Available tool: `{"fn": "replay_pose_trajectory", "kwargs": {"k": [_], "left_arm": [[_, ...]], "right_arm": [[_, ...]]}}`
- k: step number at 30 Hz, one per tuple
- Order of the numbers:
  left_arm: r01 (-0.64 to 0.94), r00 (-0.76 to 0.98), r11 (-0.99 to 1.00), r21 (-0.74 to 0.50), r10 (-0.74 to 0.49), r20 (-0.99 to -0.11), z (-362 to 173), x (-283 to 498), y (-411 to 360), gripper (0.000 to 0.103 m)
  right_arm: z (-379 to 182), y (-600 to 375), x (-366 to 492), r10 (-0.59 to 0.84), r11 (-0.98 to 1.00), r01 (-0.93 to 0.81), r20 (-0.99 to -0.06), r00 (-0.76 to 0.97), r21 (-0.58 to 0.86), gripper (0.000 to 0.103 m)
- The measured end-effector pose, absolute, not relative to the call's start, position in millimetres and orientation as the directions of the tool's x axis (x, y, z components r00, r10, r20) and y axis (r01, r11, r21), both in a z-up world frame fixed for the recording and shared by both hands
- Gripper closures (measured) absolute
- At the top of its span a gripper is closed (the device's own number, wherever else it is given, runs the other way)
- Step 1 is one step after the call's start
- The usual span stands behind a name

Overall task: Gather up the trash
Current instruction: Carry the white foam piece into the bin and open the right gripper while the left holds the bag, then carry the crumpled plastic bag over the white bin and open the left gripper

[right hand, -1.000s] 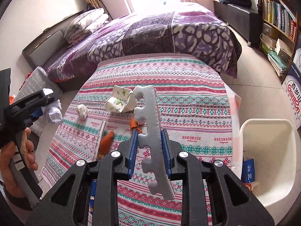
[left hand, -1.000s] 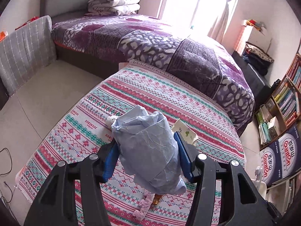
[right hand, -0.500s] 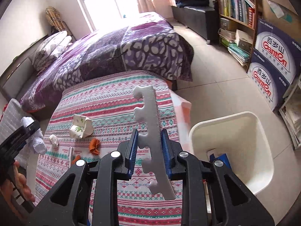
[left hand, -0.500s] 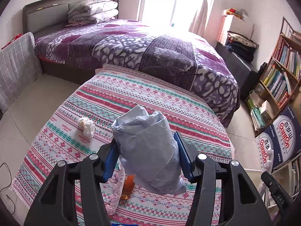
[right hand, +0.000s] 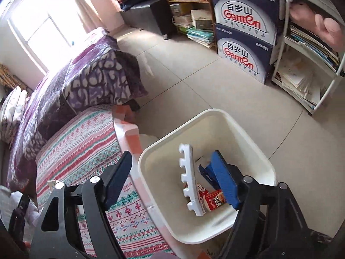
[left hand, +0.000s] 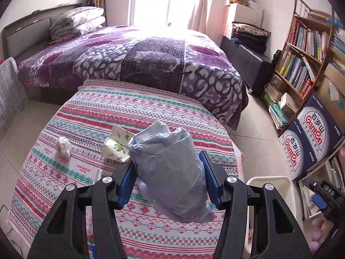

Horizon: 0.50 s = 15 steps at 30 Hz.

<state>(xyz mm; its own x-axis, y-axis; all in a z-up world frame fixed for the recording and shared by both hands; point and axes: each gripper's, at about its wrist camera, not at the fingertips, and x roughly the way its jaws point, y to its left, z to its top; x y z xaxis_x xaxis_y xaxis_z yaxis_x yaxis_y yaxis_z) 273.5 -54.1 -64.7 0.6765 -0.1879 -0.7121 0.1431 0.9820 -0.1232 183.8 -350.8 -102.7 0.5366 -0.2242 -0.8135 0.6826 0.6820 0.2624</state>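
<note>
Trash bin (right hand: pixel 254 151) sits on the floor right under the wide-open right claw (right hand: pixel 172 179), foam strip (right hand: pixel 189 179) inside, while the left claw (left hand: pixel 167 179) grips blue wadded paper (left hand: pixel 170 172) over the worktop (left hand: pixel 133 112), bin off to its right.

patterned cloth surface (left hand: pixel 151 108): paper cup (left hand: pixel 115 145); tissue wad (left hand: pixel 64 146) | floor (right hand: pixel 215 90): white bin (right hand: pixel 248 142)

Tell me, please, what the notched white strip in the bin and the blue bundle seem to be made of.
The notched white strip looks like matte foam: thick, with moulded notches. The crumpled pale blue bundle in the left hand-held gripper looks like thin paper or nonwoven sheet, judging by sharp creases.
</note>
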Motion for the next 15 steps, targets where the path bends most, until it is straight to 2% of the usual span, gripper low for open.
{"fn": "replay_pose_trajectory", "kwargs": {"k": [6,11,15], "left_arm": [[0.210,0.667,0.973,-0.095,-0.213,-0.714,-68,261,-93,0.048],[0.257,0.654,0.962,-0.096,-0.246,-0.715,-67,252,-124,0.047],[0.301,0.646,0.948,-0.107,-0.285,-0.708,-63,243,-149,0.047]], "right_arm": [[-93,-371,167,-0.326,0.642,0.738,-0.796,0.509,0.209,0.013],[-81,-384,151,-0.436,0.627,0.767,-0.757,0.487,0.132,0.012],[-78,-397,139,-0.406,0.624,0.760,-0.757,0.512,0.180,0.012]]}}
